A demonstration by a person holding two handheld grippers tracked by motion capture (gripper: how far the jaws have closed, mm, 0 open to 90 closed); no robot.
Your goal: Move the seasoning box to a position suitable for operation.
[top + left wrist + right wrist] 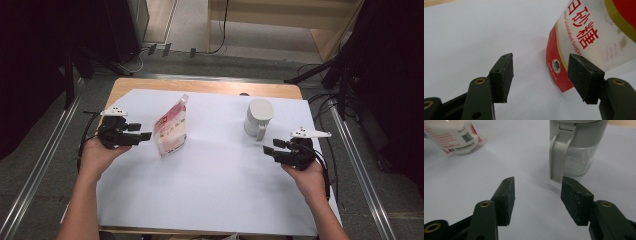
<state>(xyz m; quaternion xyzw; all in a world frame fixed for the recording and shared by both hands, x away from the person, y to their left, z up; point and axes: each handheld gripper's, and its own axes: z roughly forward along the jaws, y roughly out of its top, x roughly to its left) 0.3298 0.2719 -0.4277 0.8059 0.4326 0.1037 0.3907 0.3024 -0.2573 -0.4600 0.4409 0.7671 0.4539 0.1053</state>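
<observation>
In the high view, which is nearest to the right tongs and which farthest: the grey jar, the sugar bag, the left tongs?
From the right tongs:
1. Grey jar, just beyond them.
2. Sugar bag, left of centre.
3. Left tongs, at the sheet's left edge.

From above we look forward and down over the whole desk (210,200). Our two claw cameras sit low and close: the left faces the sugar bag (584,45), the right the jar (574,150) (its corner shares that bag).
</observation>
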